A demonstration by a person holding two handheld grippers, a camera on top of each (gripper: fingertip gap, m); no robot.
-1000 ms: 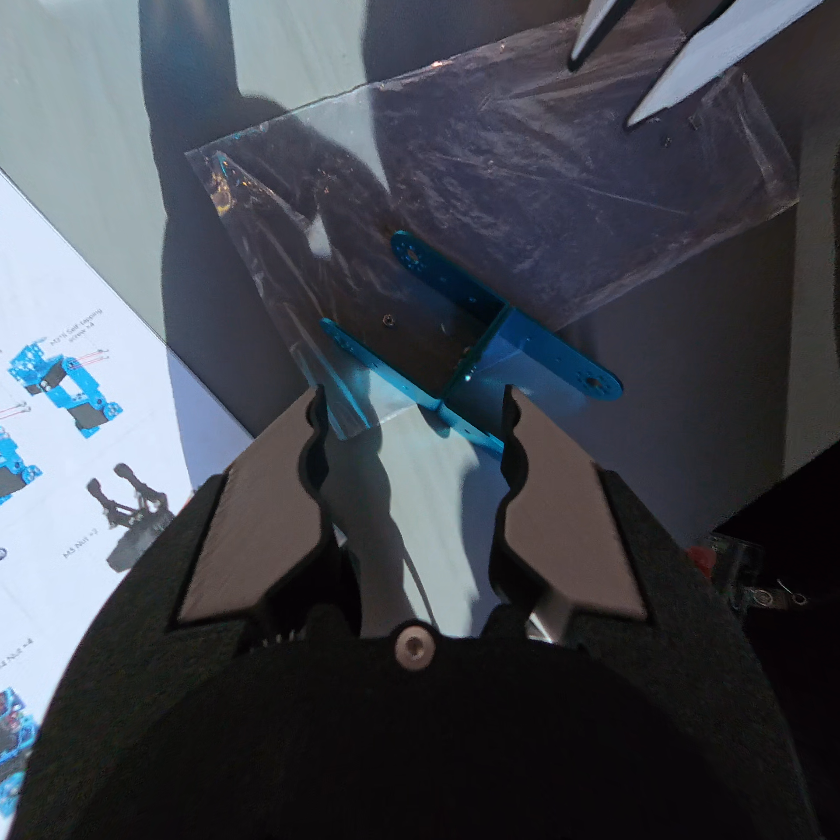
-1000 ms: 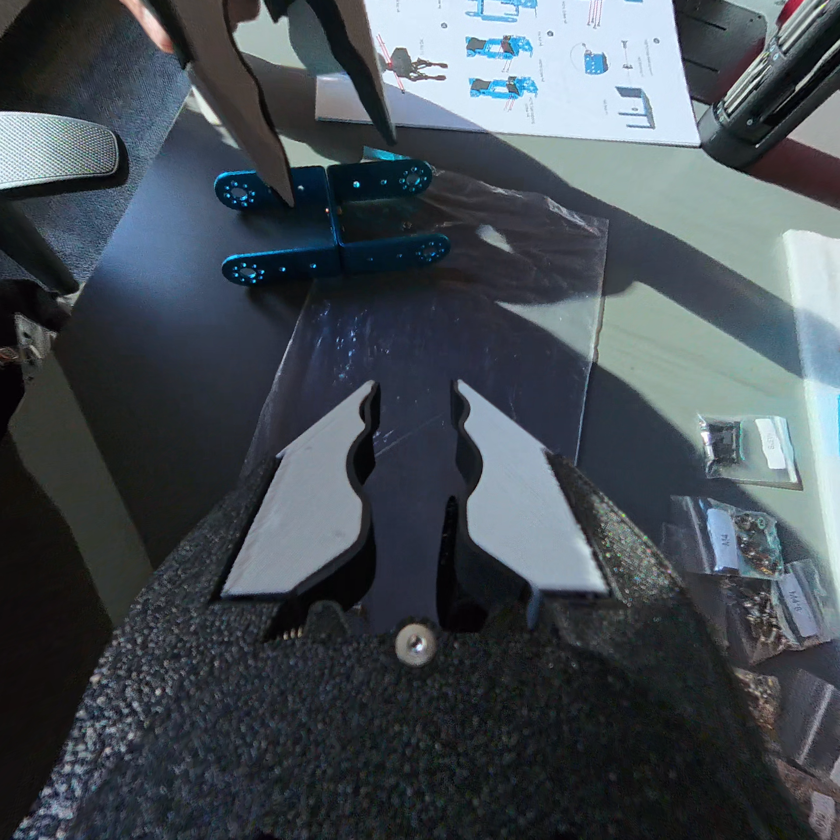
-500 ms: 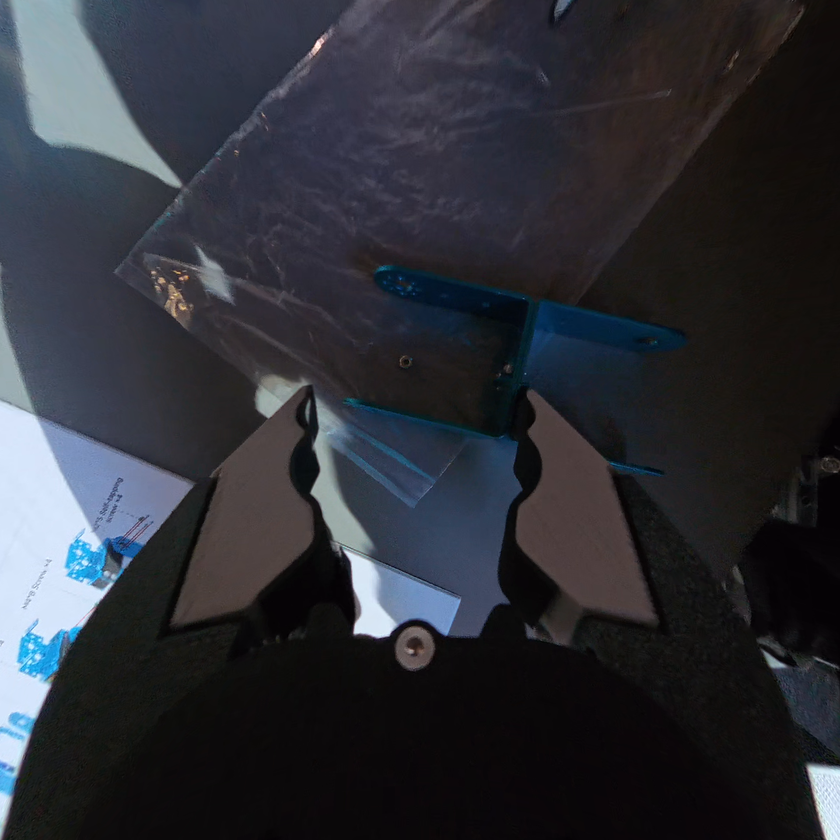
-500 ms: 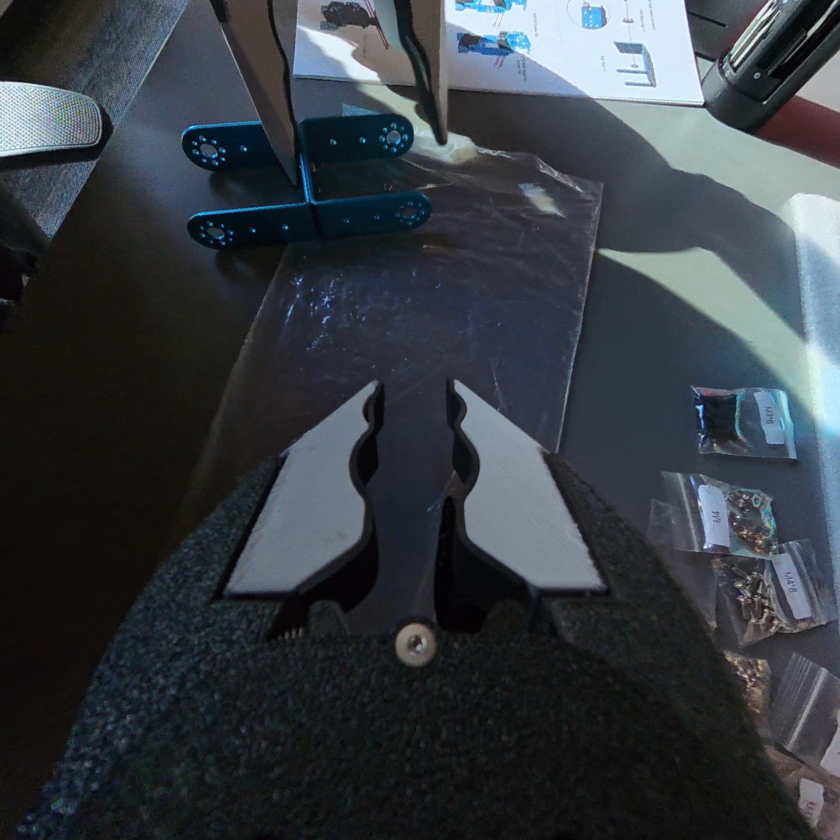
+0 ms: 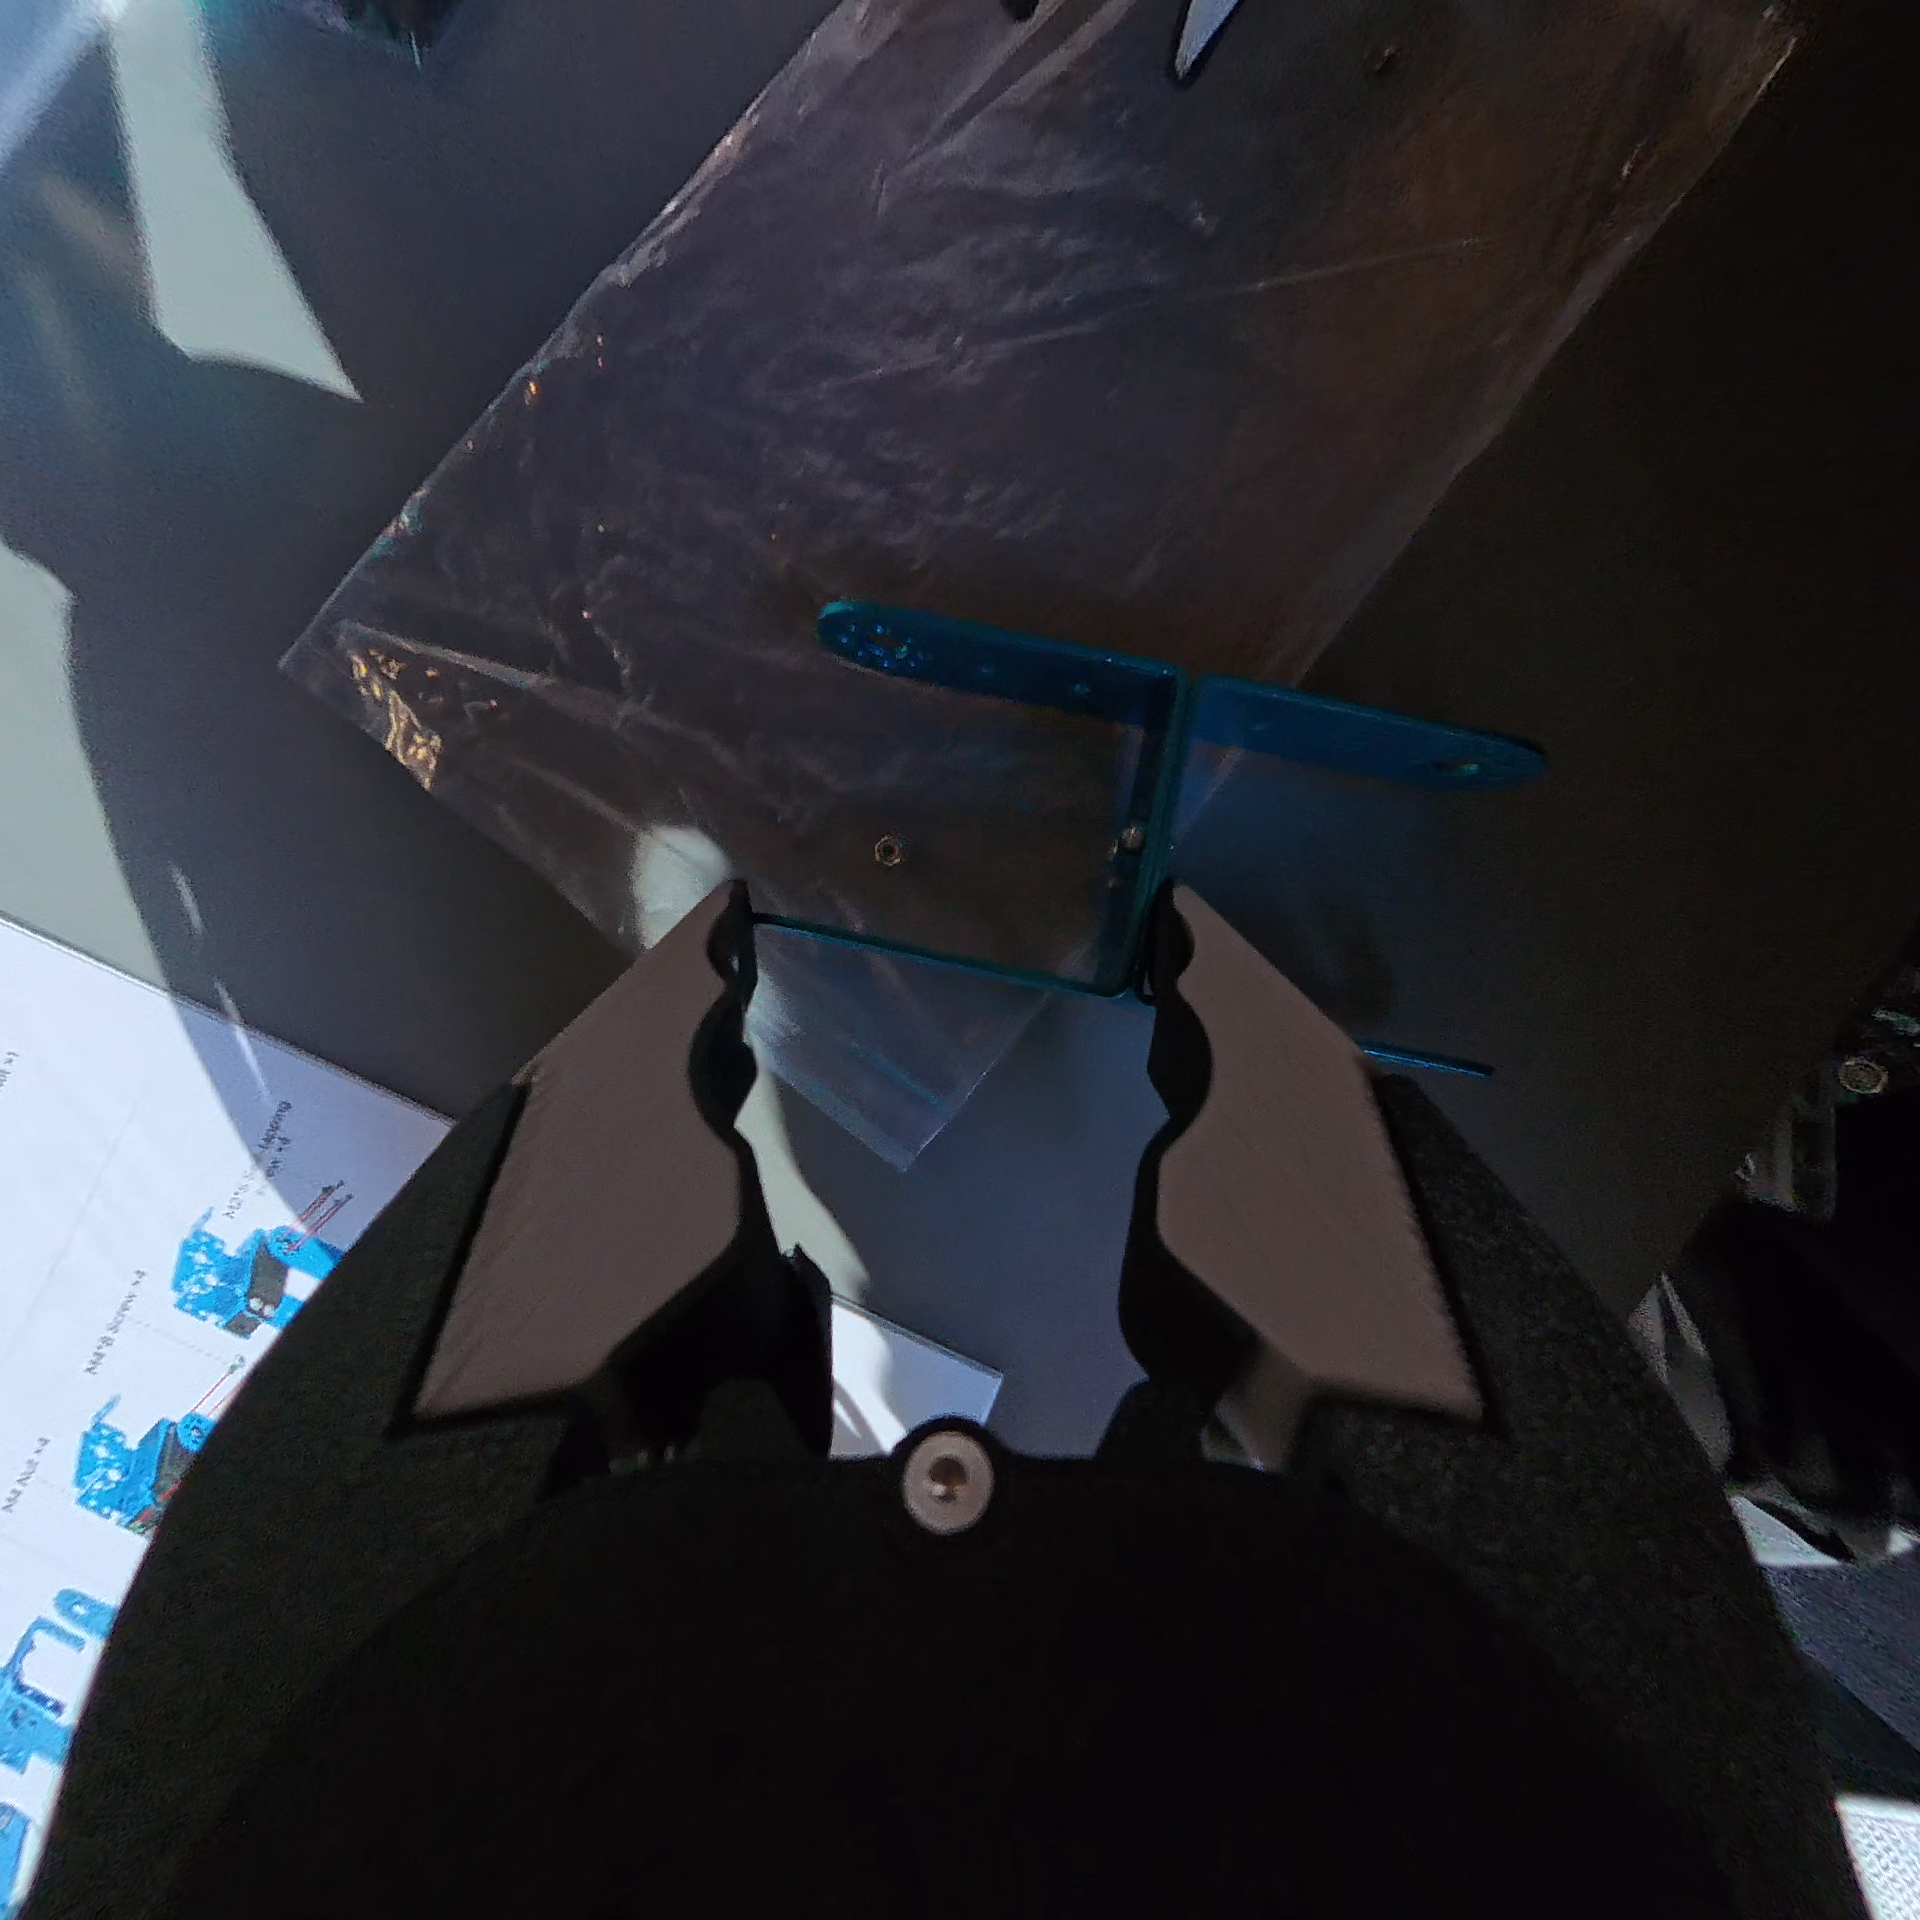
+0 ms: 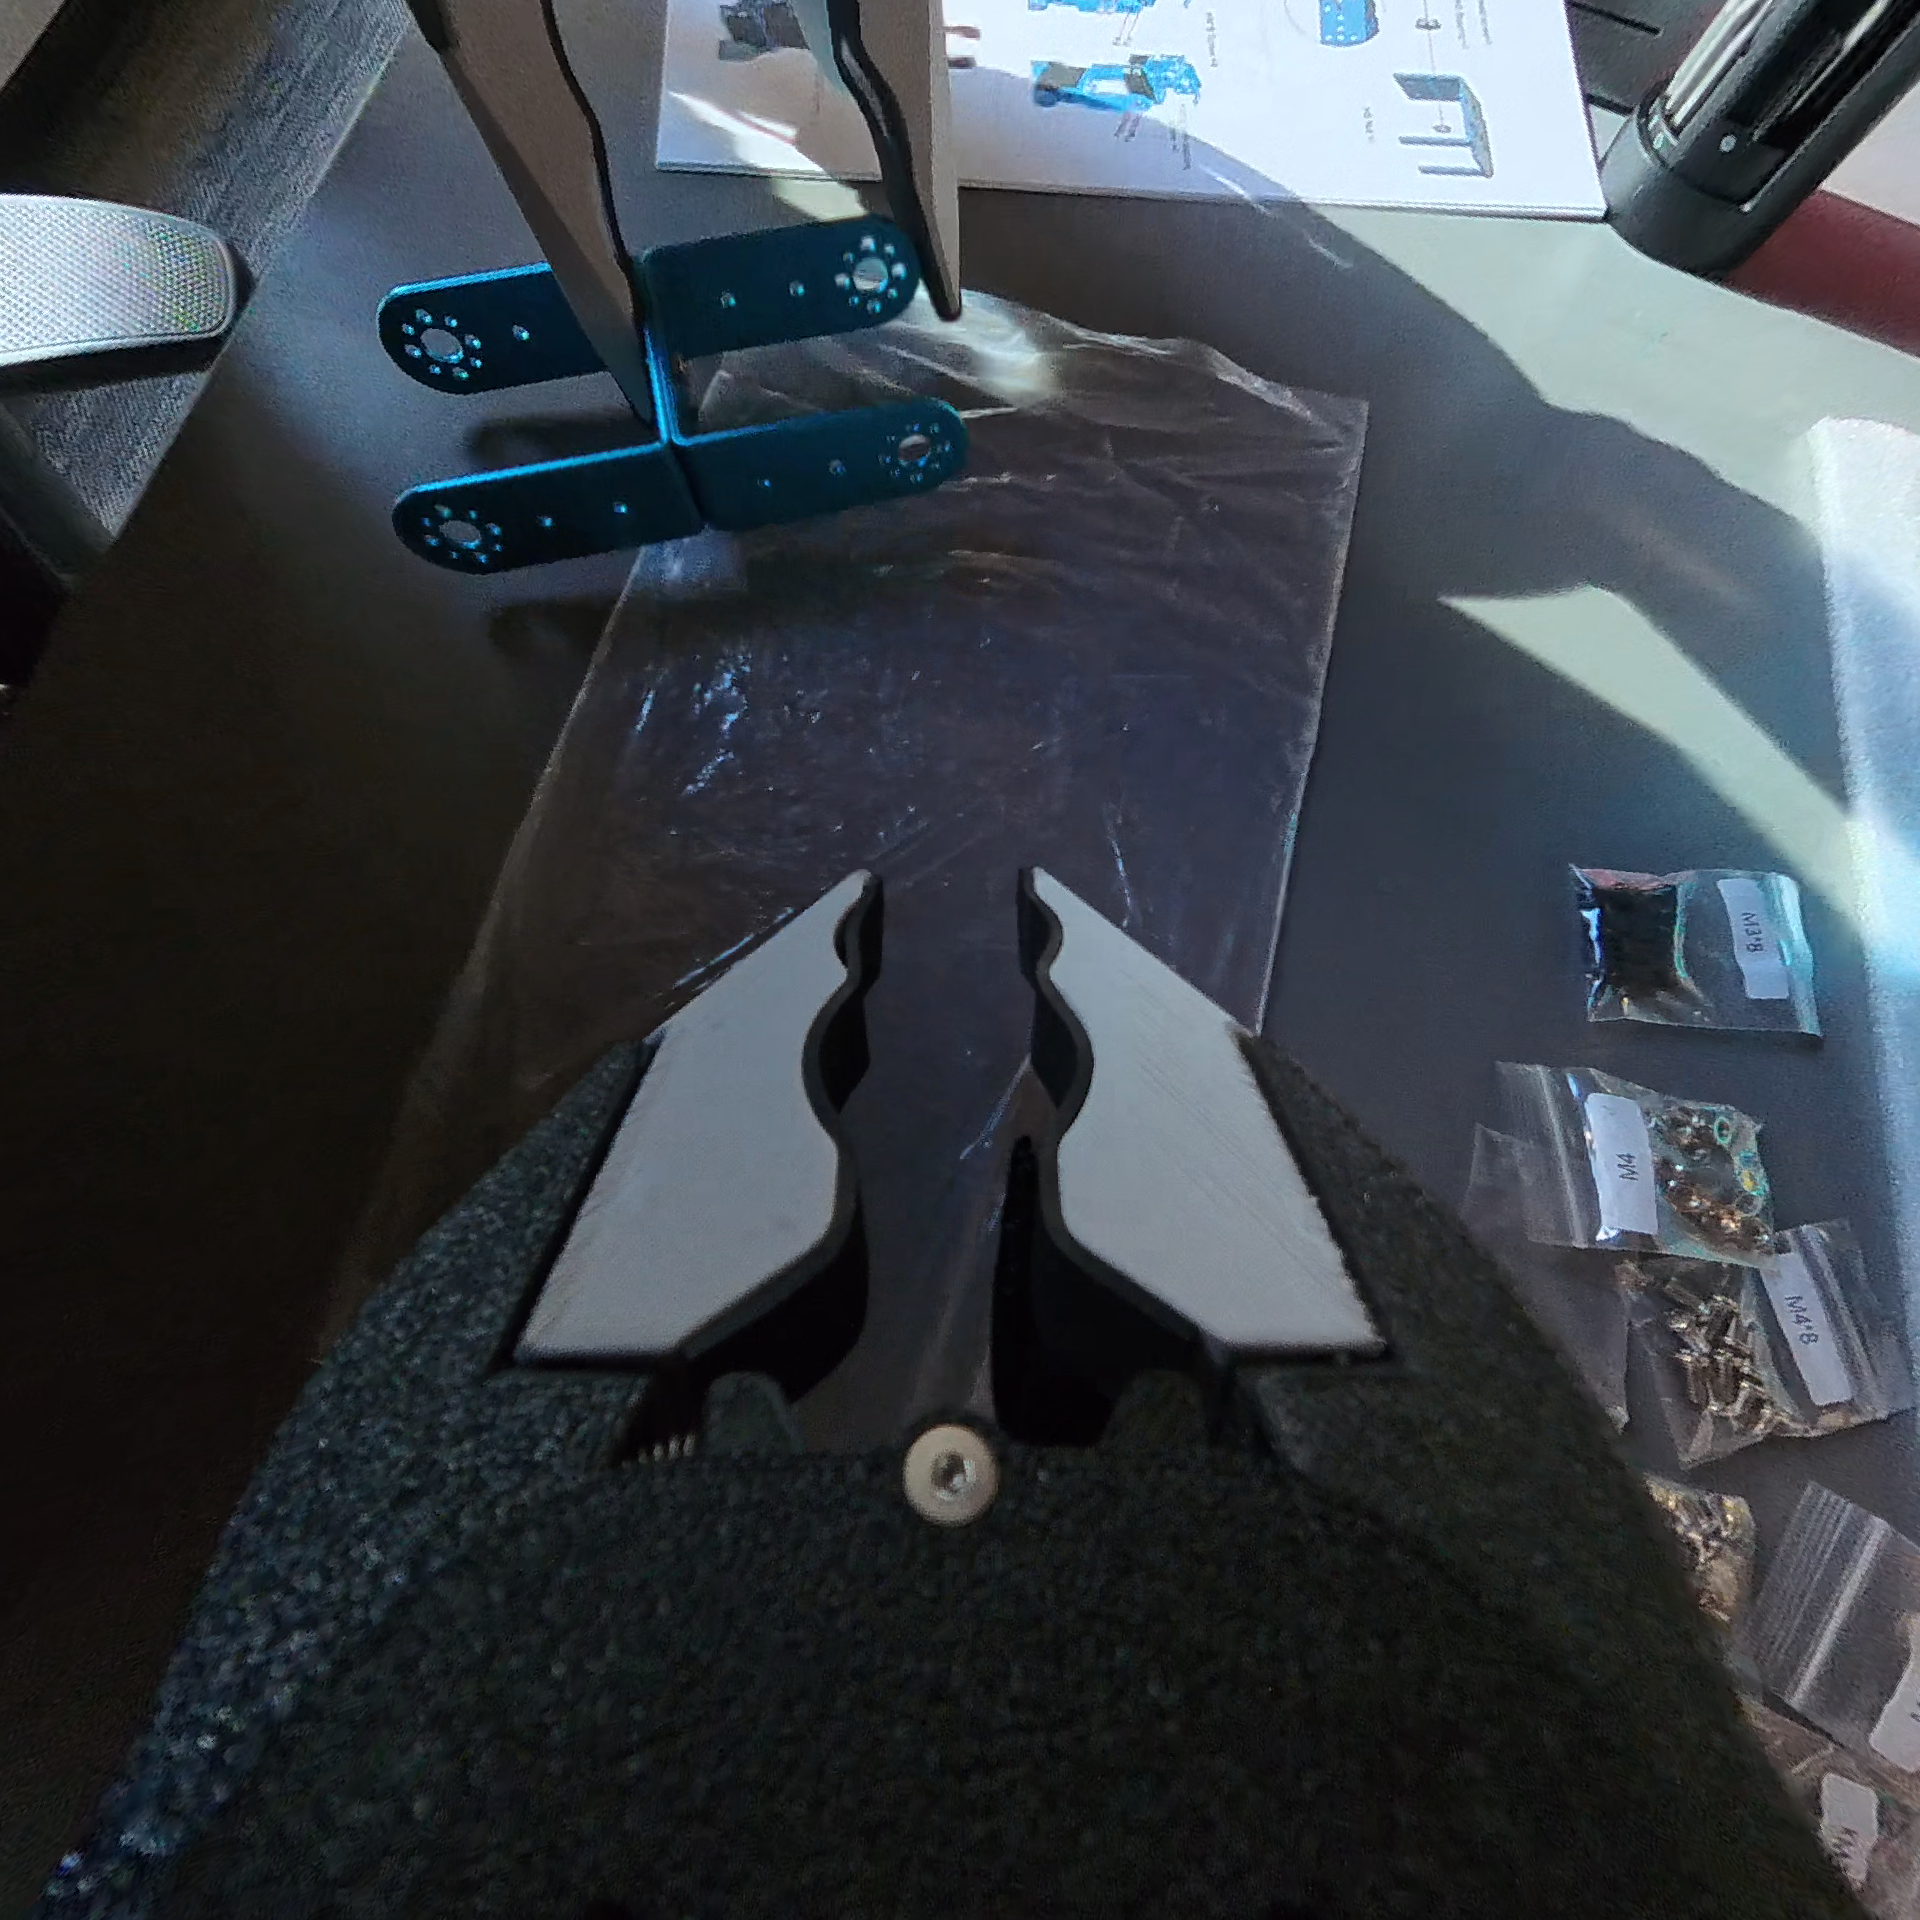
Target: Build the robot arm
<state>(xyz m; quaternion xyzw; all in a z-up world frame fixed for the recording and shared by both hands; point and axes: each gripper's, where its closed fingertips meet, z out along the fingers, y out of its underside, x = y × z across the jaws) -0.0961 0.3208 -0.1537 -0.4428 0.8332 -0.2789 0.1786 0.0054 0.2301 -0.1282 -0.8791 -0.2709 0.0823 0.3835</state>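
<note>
A blue metal bracket (image 6: 675, 416), made of two U-shaped pieces set back to back, lies on the dark table with one half on a clear plastic bag (image 6: 987, 707). My left gripper (image 5: 951, 914) is open and low over the bracket (image 5: 1143, 727). One fingertip is at the bracket's middle web and the other is past the end of one arm, as the right wrist view (image 6: 795, 358) shows. My right gripper (image 6: 948, 883) hovers over the near end of the bag, its jaws a little apart with nothing between them. Its fingertips (image 5: 1195, 42) show at the top edge of the left wrist view.
A printed instruction sheet (image 6: 1247, 104) lies beyond the bracket and also shows in the left wrist view (image 5: 125, 1247). Several small bags of screws (image 6: 1673, 1164) lie at the right, with white foam (image 6: 1870, 623) behind them. A black cylindrical case (image 6: 1745, 135) stands far right. A grey chair armrest (image 6: 104, 281) is past the table's left edge. Across from one pair of fingers to the other is roughly 15 cm. The black cylindrical case (image 6: 1745, 135) lies some 20 cm from my left tips, 30 cm from my right tips.
My left gripper has turned and come down closer over the blue bracket, still open. My right gripper has moved slightly forward along the bag with the same jaw gap.
</note>
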